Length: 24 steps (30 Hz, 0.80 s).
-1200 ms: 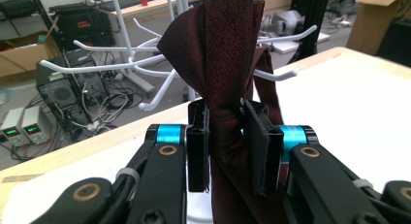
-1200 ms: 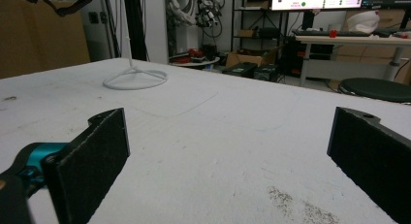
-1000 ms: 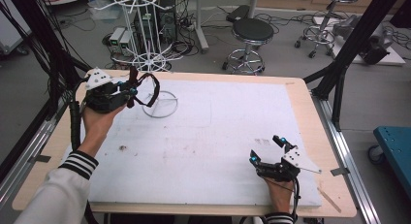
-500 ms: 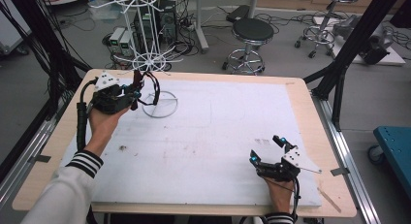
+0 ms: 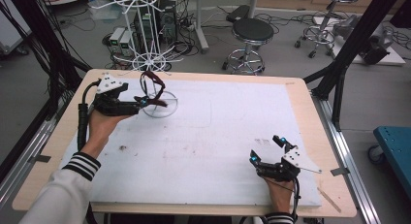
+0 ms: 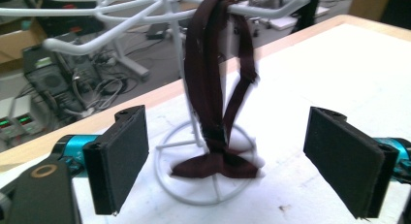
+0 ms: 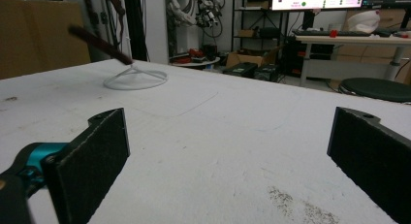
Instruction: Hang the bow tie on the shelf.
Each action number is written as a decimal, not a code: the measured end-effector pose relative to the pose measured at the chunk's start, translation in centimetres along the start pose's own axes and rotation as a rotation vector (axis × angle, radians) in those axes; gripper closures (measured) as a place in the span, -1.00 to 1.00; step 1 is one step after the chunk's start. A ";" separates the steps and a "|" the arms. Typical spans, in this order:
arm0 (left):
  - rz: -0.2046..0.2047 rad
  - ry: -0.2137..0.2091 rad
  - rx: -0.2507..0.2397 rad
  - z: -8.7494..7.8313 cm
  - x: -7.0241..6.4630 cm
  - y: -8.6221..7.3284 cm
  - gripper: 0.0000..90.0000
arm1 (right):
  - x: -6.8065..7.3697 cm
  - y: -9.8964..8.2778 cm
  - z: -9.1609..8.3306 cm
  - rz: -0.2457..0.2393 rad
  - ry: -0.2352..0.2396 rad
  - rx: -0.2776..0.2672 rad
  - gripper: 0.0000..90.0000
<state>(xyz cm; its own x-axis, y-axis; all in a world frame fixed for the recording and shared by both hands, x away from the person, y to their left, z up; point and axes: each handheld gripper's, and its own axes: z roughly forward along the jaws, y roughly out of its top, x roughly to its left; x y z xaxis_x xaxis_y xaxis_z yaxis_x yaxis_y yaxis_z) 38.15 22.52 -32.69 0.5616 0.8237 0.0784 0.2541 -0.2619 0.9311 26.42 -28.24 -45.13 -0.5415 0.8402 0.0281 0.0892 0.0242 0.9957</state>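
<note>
A dark strap (image 6: 213,88) hangs looped over an arm of the white wire rack (image 5: 155,73) at the counter's (image 5: 232,136) far left corner, its knotted end lying on the rack's ring base. The left hand-held gripper (image 6: 228,158) has just been opening; its jaws stand wide, with the strap beyond them, untouched. The right hand-held gripper (image 5: 266,149) rests wide open, empty, near the front edge. The strap looks light and limp; pinching both hanging strands together below the arm seems safest.

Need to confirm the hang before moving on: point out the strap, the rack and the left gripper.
strap (image 6: 206,78): left gripper view, on the hanging loop's left band.
rack (image 6: 213,197): left gripper view, on the white base ring.
left gripper (image 5: 148,102): high view, midway between its fingertips.
</note>
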 end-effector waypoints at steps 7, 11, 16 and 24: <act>0.000 -0.040 -0.020 -0.9 0.3 -0.2 -0.96 | 0.0 0.0 0.0 0.002 0.001 0.001 -0.98; 0.000 -0.054 -0.044 -1.6 0.7 -0.7 -0.96 | -0.1 0.0 0.0 0.002 0.001 -0.002 -0.99; 0.007 -0.099 -0.101 -3.1 0.9 -1.7 -0.96 | 0.0 0.0 0.0 0.000 0.001 0.000 -0.98; 0.042 -0.142 -0.205 -6.1 0.9 -4.3 -0.96 | 0.0 0.0 0.0 -0.006 -0.001 -0.002 -0.98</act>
<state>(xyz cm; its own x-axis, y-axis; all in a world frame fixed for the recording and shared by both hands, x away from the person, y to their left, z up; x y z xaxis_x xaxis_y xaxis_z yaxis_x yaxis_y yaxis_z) 32.75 27.47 -34.46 0.6765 0.7319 0.0811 0.0714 -0.1748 0.9820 26.43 -28.23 -45.12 -0.5415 0.8404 0.0223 0.0845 0.0281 0.9960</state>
